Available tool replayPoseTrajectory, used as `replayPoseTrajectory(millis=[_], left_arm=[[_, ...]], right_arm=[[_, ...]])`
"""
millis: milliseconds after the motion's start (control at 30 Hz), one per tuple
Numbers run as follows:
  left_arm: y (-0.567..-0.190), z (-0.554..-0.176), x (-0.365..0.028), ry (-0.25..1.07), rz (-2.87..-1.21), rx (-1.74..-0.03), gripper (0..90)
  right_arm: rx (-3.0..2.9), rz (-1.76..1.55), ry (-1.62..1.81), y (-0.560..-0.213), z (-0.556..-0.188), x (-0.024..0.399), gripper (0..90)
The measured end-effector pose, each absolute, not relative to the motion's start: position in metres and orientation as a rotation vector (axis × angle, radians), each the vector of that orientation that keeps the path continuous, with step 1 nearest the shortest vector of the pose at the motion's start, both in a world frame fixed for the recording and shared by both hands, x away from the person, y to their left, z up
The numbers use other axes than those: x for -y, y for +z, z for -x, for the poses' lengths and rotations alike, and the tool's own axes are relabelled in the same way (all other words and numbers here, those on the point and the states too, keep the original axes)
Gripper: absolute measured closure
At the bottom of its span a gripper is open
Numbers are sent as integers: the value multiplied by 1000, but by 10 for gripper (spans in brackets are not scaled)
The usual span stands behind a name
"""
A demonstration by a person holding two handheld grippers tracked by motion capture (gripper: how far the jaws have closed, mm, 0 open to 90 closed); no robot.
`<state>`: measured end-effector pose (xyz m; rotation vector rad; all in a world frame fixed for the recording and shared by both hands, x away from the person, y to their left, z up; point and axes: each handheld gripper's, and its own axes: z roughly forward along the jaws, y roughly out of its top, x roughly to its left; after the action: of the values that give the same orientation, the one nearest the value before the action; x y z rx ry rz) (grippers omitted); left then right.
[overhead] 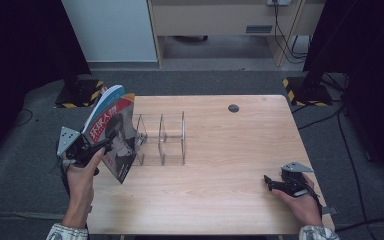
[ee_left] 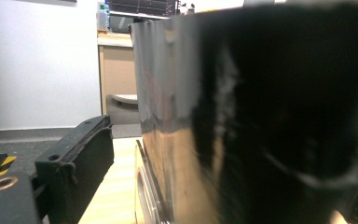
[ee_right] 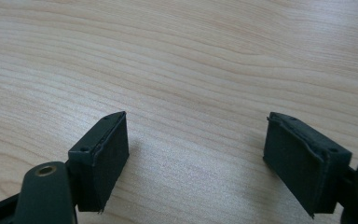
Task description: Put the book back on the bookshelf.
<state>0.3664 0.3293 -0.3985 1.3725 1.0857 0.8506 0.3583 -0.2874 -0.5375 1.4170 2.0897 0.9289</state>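
right gripper (ee_right: 196,163) spread wide, apparently just above bare table (ee_right: 191,60).

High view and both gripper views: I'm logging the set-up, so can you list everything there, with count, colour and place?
Magazine: one, red, white and black cover, tilted at the left end of the rack, between the left gripper's jaws.
Rack: one, clear plastic with upright dividers, left-centre of the table.
Table: one, light wood.
Round cap: one, dark, far side of the tabletop.
Stand bases: two, black with yellow-black tape, on the grey floor behind the table.
Left gripper: one, black, jaws apart, a gap beside one pad.
Right gripper: one, black, open, at the table's near right.
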Motion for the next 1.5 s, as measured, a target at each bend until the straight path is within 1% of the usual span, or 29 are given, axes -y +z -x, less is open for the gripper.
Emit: replayPoseTrajectory(millis=[100,200,733,1033,1233,1500], left_arm=[[-399,-365,-326,861,-1393,-1079,31],[-400,-363,-324,852,-1400,-1074,27],[-406,-350,-324,858,-1434,-1075,21],[-414,-335,-327,865,-1468,-1068,20],[-421,-327,-331,862,-1470,-1102,21],[-428,-315,-327,862,-1504,-1105,15]], right_arm=[[-2090,-1415,929,-538,-358,287,221],[-2091,-1415,929,-538,-358,287,219],[-2090,-1420,929,-537,-358,287,218],[-2090,-1419,929,-538,-358,287,218],[-2090,-1420,928,-537,-358,287,215],[-2091,-1421,930,-538,-359,286,207]])
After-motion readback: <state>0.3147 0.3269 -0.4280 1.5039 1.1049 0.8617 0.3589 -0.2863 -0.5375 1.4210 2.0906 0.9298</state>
